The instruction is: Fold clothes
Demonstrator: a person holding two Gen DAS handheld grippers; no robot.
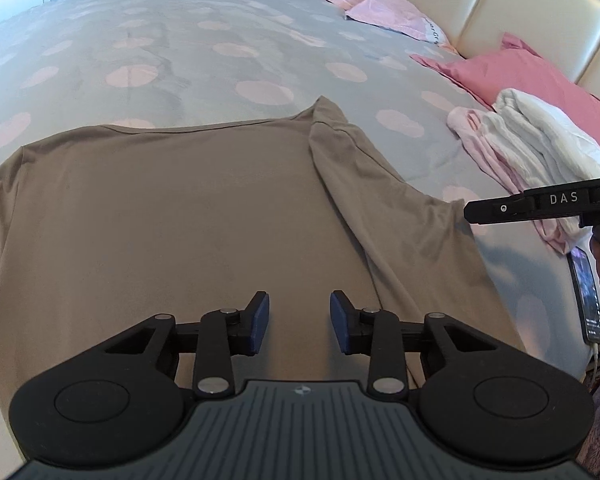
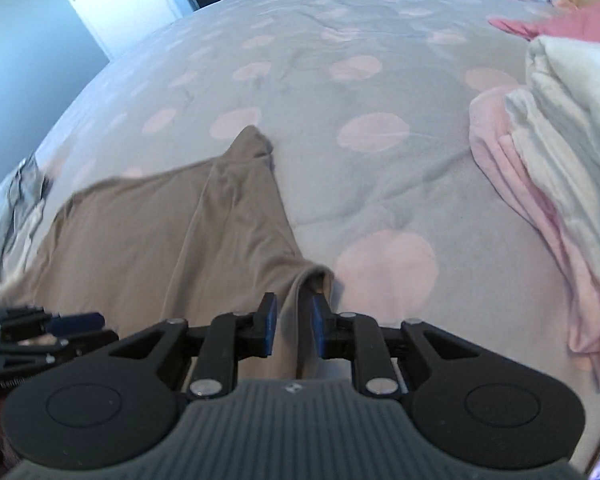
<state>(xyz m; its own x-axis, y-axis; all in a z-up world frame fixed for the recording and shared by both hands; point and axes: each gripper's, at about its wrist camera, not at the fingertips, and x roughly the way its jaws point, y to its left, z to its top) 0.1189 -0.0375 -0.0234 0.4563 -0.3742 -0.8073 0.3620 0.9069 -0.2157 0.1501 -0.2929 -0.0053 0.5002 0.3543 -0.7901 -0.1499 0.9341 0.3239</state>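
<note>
A tan shirt (image 1: 180, 220) lies spread flat on the grey, pink-dotted bed cover (image 1: 220, 48). Its right side is folded inward along a long crease. My left gripper (image 1: 299, 320) hovers over the shirt's near middle, jaws apart, with no fabric gathered between the blue pads. In the right wrist view my right gripper (image 2: 294, 320) is shut on a raised fold of the tan shirt (image 2: 148, 240) at its right edge. The right gripper (image 1: 470, 212) also enters the left wrist view from the right, at the shirt's lifted corner. The left gripper (image 2: 60, 328) shows at the lower left of the right wrist view.
A pile of pink and white clothes (image 1: 532, 152) lies to the right of the shirt, also seen as clothes (image 2: 548, 152). Pink pillows (image 1: 532, 68) lean on a cream headboard (image 1: 500, 0). A phone (image 1: 588, 296) rests at the bed's right edge. A grey garment (image 2: 24, 188) lies far left.
</note>
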